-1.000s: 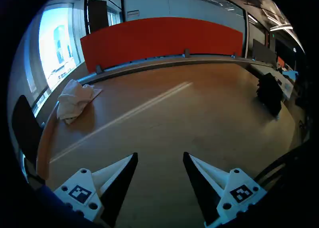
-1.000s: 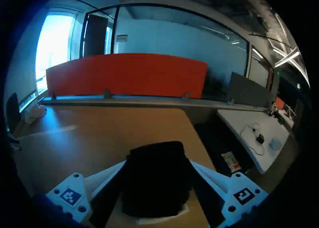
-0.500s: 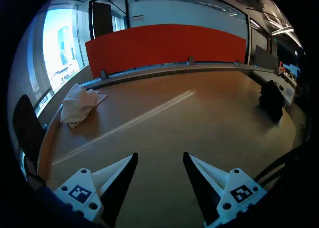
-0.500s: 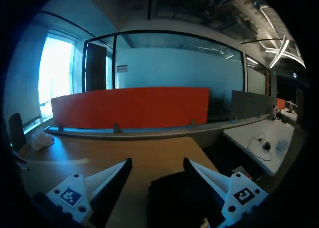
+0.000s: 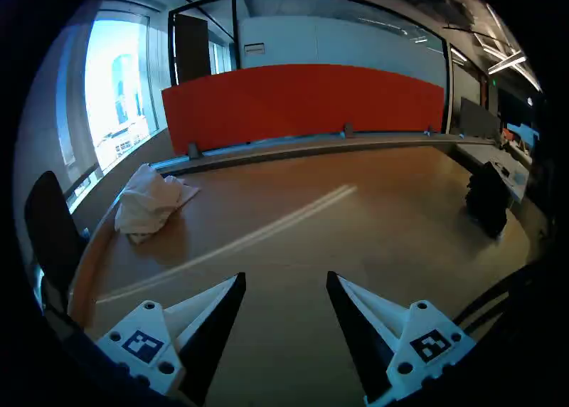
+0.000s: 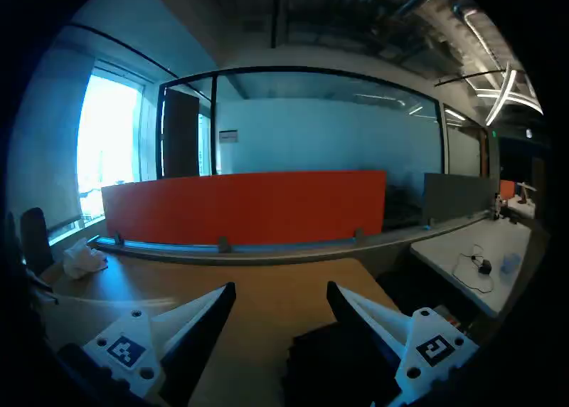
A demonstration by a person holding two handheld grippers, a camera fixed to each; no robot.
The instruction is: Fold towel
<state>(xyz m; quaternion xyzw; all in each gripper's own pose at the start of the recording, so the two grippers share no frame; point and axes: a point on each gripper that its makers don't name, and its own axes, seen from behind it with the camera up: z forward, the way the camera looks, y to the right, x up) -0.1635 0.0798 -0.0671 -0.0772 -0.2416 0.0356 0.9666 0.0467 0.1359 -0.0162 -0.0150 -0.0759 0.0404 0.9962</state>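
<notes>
Towel point(image 6: 321, 364) black, released; right tongs point(image 6: 281, 293) risen, spread empty; left tongs point(image 5: 284, 282) spread.

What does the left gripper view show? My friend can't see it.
A crumpled white towel lies at the far left of a wooden table. The left gripper hovers open above the table, holding nothing, and a dark pile sits at the right.

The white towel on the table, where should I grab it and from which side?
Take the flat corner that pokes out of the white towel on the side toward the orange divider. The rest is a bunched heap, so I'd bring the open left gripper in low from that side.
</notes>
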